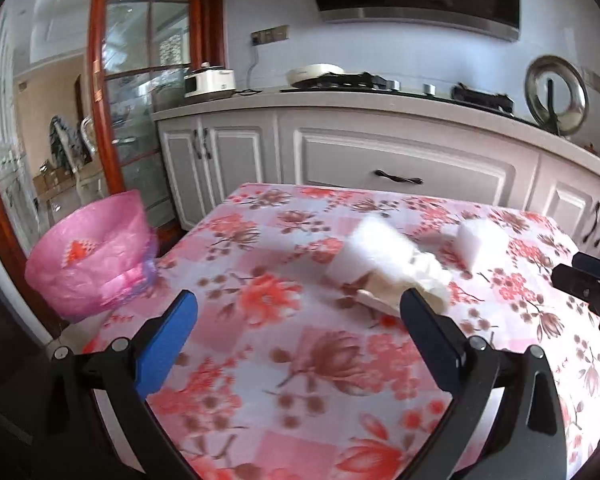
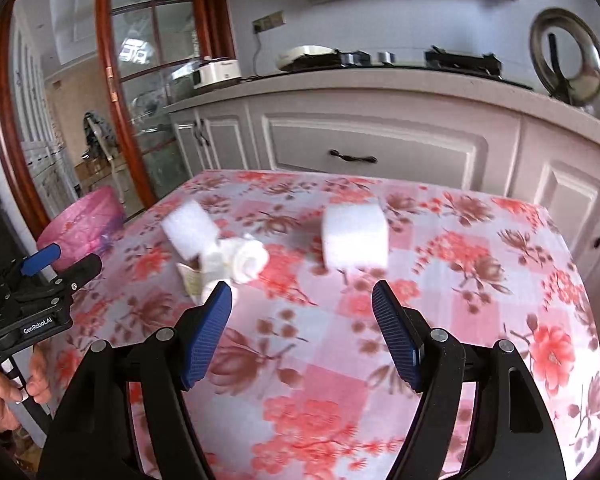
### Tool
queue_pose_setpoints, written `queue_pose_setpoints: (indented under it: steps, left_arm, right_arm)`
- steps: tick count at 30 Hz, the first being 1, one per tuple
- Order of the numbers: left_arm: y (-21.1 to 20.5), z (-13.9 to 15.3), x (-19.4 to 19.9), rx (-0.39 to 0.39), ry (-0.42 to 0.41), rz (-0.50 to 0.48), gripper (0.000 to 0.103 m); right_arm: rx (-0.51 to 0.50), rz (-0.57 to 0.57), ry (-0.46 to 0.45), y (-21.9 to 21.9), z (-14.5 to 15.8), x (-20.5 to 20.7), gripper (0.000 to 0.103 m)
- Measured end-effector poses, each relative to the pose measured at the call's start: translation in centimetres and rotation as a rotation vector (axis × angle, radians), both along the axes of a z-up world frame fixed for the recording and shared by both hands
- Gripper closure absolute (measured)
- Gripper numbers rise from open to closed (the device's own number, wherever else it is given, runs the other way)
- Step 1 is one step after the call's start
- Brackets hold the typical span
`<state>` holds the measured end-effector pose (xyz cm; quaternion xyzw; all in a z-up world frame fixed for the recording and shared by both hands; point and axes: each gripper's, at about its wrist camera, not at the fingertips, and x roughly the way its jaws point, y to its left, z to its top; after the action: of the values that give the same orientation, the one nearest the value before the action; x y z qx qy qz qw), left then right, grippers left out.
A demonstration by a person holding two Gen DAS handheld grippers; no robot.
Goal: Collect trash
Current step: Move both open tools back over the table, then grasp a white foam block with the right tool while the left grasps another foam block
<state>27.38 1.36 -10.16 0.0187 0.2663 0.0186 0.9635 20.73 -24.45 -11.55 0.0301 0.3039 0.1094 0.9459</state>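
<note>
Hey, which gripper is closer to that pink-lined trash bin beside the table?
Left. The left gripper hangs over the table's near-left part, the pink-lined bin just off to its left. The right gripper sits farther right, facing the lone white block.

The right hand-held gripper (image 2: 302, 300) hovers wide apart and empty above white trash (image 2: 355, 236) on the floral table (image 2: 480, 300).
</note>
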Motion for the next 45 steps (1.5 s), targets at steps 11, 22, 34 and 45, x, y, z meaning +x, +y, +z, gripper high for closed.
queue_pose_setpoints:
  steps: [11,22,34,45]
  left_arm:
    - [-2.5,-1.8,4.3,-0.070,0.064,-0.018,0.005]
    - [-2.9,-3.4,7.8,-0.118,0.102,-0.030,0.005]
    - [-2.3,-3.1,11.6,-0.162,0.081,-0.017,0.005]
    - [-3.3,-2.9,14.4,-0.190,0.094,-0.018,0.005]
  right_arm:
    - [0.020,-0.061,0.074,-3.0,-2.6,3.2,0.034]
    - [-0.002,-0.072,0.132,-2.6,-4.5,8.7,0.027]
    - [-0.028,-0.057,0.147,-1.3,-5.1,14.4,0.024]
    - [-0.036,-0.040,0.131,-1.7,-5.2,15.4,0.037]
